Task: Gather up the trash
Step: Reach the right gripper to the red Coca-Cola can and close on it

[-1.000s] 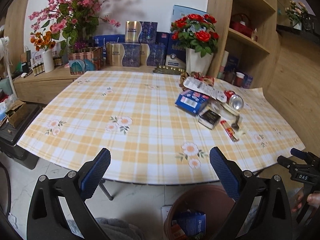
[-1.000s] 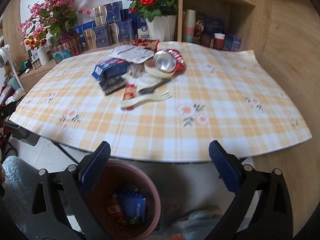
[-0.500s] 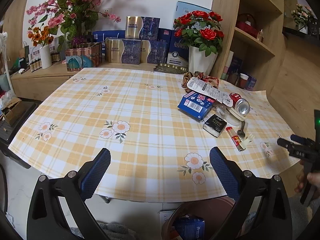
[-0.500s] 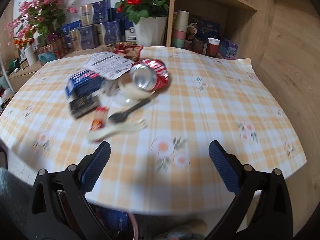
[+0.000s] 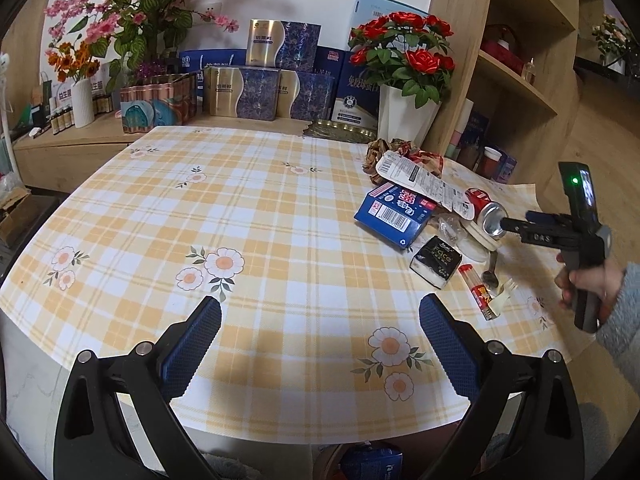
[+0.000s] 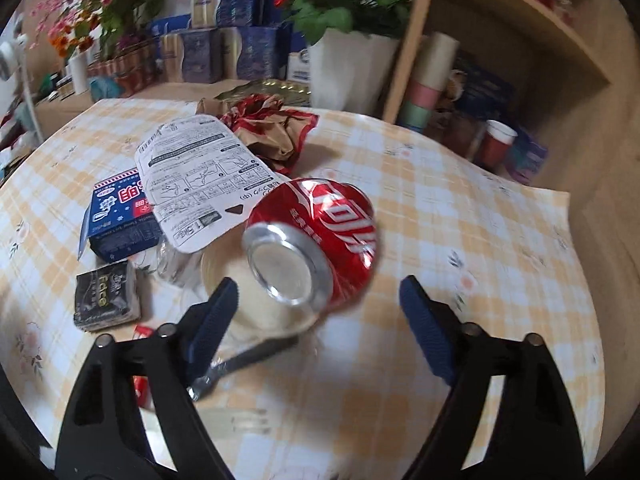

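Closing its jaws, the right gripper (image 6: 316, 300) nears a dented red can (image 6: 316, 240) (not yet pinched) atop far-right table litter; the left gripper (image 5: 320, 332) hangs open. Glancing contact could roll the can away.

A checked table (image 5: 248, 216) carries a blue carton (image 5: 394, 214), black packet (image 5: 436, 261) and crushed can (image 6: 320, 236).

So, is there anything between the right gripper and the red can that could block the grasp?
Nothing visible does. The crushed red can lies on its side with its silver end facing the right gripper, whose jaws are closing with open space ahead. A white lid lies under the can, and a dark spoon sits below the left jaw.
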`<state>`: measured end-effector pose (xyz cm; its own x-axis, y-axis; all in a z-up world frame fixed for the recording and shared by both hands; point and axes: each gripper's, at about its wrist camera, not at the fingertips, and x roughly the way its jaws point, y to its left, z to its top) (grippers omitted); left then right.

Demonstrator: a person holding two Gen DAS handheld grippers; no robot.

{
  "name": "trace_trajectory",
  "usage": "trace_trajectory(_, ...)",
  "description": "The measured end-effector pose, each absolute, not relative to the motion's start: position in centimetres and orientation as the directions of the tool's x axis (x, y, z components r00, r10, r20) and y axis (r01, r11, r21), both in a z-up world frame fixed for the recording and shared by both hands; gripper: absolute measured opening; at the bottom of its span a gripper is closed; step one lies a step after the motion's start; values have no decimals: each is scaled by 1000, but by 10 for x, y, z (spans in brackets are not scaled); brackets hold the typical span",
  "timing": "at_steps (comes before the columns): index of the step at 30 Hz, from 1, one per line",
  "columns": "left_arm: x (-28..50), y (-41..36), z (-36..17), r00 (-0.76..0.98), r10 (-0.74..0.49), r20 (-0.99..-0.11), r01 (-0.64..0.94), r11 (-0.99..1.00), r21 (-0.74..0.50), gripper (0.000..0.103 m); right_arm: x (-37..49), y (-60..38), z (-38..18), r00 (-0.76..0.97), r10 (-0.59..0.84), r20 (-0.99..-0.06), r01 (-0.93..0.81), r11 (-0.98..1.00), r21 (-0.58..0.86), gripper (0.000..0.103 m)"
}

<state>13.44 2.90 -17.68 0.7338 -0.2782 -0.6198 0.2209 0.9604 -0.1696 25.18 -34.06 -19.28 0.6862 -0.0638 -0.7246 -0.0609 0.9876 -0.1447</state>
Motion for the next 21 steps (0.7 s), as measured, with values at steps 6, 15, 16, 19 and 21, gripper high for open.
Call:
trace_trajectory(6,147,24,-181,722,-295,-626,230,956,-184,97,276,-350,-202,664,26,-748,-137,987,-87,48)
trace_trajectory(15,172,7,-174,706,-364,-608,279,932,-233,97,269,-348,-194,681,53,-731,-182,978,-98,25)
trace_trajectory(16,176,5,-173,702,-373,-607,282,928,-244,97,264,-348,-189,692,45,-721,-172,980,-104,25)
trace_trajectory(19,188,-2,-169,688,-399,-606,290,917,-274,97,249,-349,-173,732,29,-680,-141,984,-109,25)
trace_trajectory(21,193,-6,-165,686,-410,-601,296,912,-284,97,239,-352,-164,753,21,-657,-123,986,-109,25)
